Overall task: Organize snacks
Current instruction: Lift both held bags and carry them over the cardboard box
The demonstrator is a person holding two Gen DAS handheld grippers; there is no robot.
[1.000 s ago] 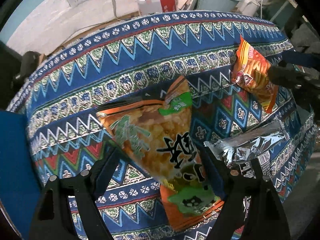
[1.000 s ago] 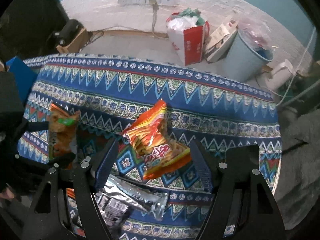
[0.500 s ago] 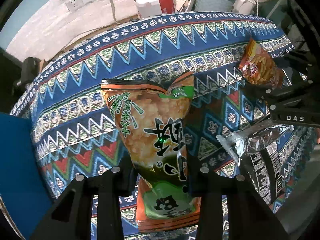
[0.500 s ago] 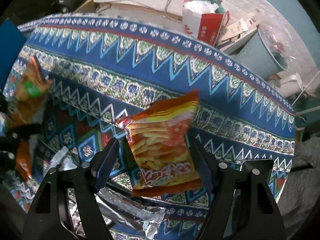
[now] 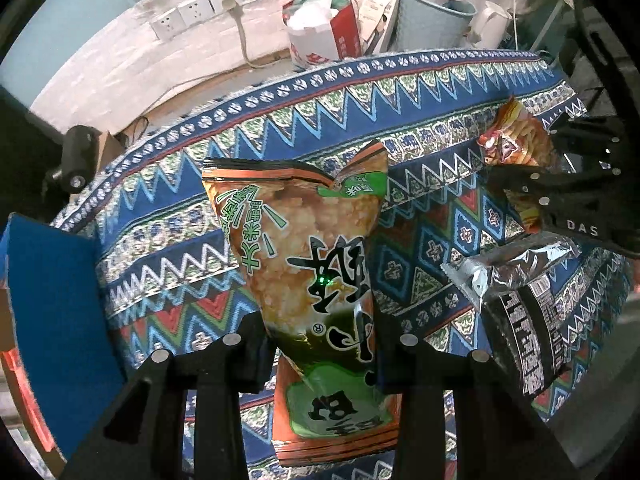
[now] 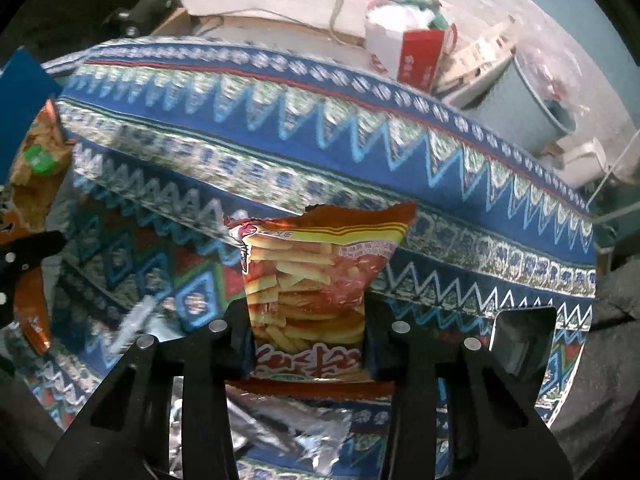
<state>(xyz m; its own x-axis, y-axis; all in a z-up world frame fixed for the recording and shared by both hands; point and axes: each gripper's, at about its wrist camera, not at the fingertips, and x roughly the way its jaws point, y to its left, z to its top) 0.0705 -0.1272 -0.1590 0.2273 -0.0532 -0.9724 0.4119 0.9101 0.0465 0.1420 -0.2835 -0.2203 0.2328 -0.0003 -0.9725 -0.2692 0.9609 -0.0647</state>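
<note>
Covering the table, a patterned cloth (image 5: 168, 216) runs to a far edge with bare floor, a bin (image 5: 432, 20) and a paper bag (image 5: 320, 36) beyond. Three snack packs are visible. Left gripper (image 5: 320, 340): clamped on the green-orange bag (image 5: 312, 264). Right gripper (image 6: 308, 332): jaws closing, pads pressing the fries bag (image 6: 316, 280). A silver pack (image 5: 516, 264) lies between them on the cloth.

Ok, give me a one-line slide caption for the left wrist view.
Left gripper clamps a green-and-orange snack bag above the patterned tablecloth.
</note>
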